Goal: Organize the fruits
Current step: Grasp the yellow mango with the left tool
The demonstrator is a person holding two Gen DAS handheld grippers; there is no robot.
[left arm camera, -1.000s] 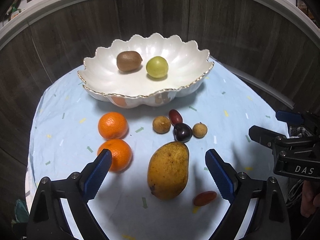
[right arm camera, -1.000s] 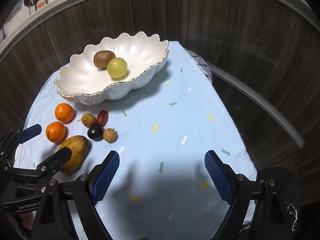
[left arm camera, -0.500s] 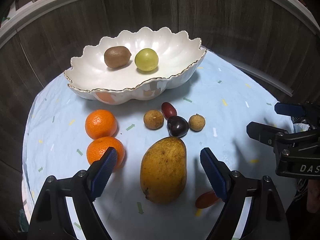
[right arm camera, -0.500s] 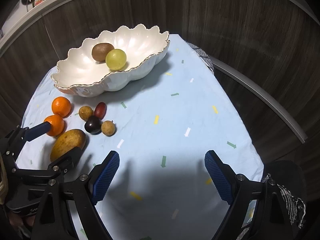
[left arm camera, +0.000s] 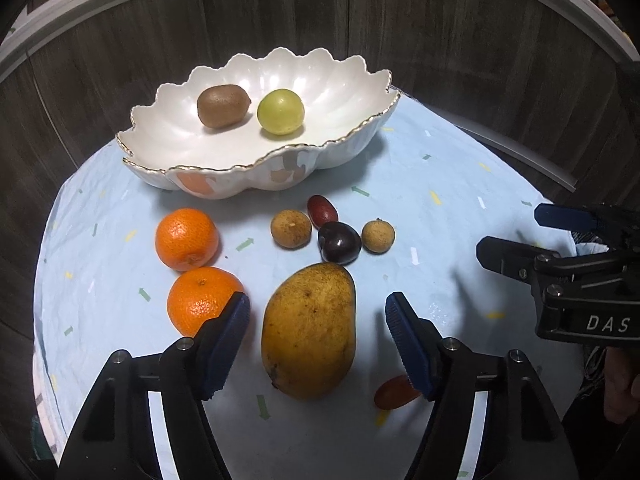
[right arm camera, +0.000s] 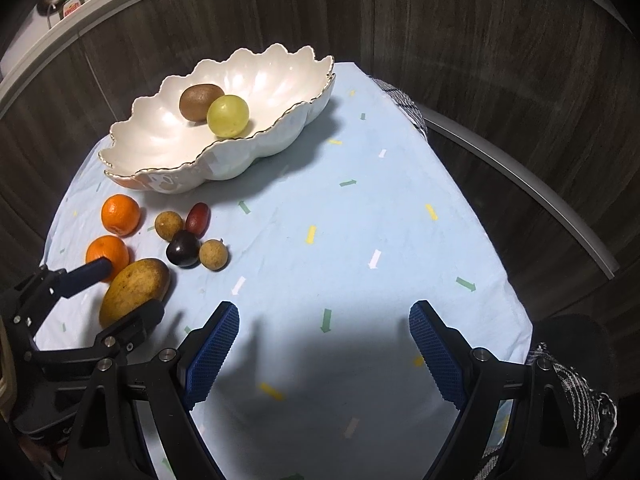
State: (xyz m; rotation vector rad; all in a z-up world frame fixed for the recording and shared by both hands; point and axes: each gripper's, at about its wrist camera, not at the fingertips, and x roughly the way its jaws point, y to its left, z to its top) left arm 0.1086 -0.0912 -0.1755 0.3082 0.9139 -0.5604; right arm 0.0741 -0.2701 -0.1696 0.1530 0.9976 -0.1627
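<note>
On the pale blue cloth-covered bench, my left fingers have just been closing around the big yellow mango, not touching yet. My right fingers stay apart, empty.

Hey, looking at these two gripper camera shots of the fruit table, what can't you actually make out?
- Small red fruit, left wrist view: partly hidden by a left gripper finger; absent from the right wrist view.
- Mango, right wrist view: its near end is hidden by the left gripper's finger, so contact is unclear.
- Nearer orange, right wrist view: partly hidden by the blue pad.
- Shelf items, both views: too small and blurred.
</note>
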